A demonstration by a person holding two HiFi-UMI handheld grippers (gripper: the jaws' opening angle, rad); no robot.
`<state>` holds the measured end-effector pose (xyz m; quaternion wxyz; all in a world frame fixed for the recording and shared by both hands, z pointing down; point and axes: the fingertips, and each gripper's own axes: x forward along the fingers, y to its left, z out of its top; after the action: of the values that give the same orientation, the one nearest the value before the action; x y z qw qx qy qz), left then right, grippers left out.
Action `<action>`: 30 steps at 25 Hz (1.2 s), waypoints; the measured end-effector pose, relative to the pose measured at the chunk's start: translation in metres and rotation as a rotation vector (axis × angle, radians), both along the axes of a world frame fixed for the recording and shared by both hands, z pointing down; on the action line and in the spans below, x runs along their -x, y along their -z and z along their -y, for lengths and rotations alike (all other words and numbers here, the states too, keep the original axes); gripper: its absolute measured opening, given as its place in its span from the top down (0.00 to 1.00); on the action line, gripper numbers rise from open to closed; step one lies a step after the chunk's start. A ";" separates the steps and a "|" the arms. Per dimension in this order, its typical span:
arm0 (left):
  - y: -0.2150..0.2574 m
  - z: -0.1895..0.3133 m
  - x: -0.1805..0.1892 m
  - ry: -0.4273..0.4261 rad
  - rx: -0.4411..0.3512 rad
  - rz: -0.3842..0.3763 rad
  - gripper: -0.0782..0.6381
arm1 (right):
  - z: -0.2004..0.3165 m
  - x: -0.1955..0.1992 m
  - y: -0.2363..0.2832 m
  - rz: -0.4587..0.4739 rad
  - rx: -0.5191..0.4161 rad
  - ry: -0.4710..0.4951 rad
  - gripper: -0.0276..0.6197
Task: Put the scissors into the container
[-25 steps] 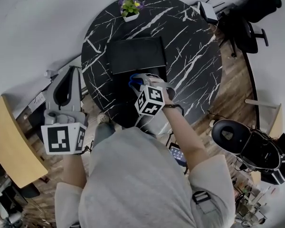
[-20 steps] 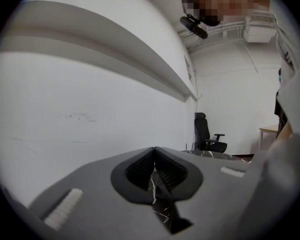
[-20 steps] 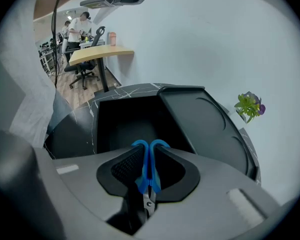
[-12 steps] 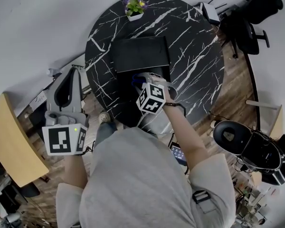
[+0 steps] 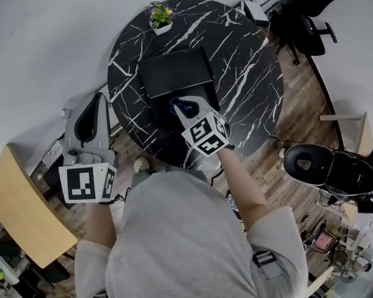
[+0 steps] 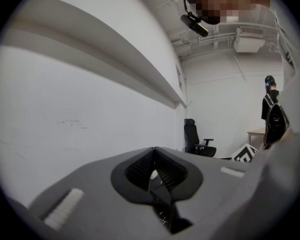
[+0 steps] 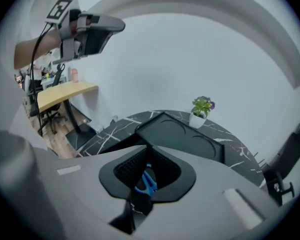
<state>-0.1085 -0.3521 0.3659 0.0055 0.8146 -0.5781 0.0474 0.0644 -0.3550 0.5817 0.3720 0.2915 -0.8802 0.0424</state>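
Observation:
The blue-handled scissors point(image 5: 188, 109) point(image 7: 147, 183) hang between the jaws of my right gripper point(image 5: 185, 107) point(image 7: 145, 176), which is shut on them. They are over the round black marble table point(image 5: 248, 73), just at the near edge of the container point(image 5: 174, 72) point(image 7: 185, 136), a flat black tray with round recesses. The scissors' blades are hidden by the jaws. My left gripper point(image 5: 98, 98) point(image 6: 154, 170) is off the table to the left, pointing at the white wall; its jaws stand together with nothing between them.
A small potted plant point(image 5: 158, 14) point(image 7: 202, 109) stands at the table's far edge behind the tray. Black office chairs point(image 5: 304, 17) are at the far right, a round black seat point(image 5: 311, 163) at the right, a wooden desk point(image 5: 25, 210) at the left.
My right gripper has turned slightly while still holding the scissors by the tray's near edge. The head view has shifted a little. The left gripper has hardly moved.

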 end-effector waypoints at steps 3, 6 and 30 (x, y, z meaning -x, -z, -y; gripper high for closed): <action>0.006 -0.002 -0.010 -0.056 -0.020 -0.006 0.81 | -0.003 -0.004 0.034 0.104 -0.053 -0.110 0.94; 0.013 -0.004 -0.020 -0.116 -0.043 -0.011 0.81 | -0.007 -0.009 0.067 0.170 -0.118 -0.194 0.95; 0.054 -0.043 -0.066 -0.388 -0.152 -0.051 0.81 | -0.077 -0.049 0.224 0.440 -0.499 -0.579 0.95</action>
<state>-0.0426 -0.3091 0.3120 -0.0507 0.9096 -0.4121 -0.0166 0.1136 -0.2783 0.3574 0.0667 0.5912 -0.8038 -0.0081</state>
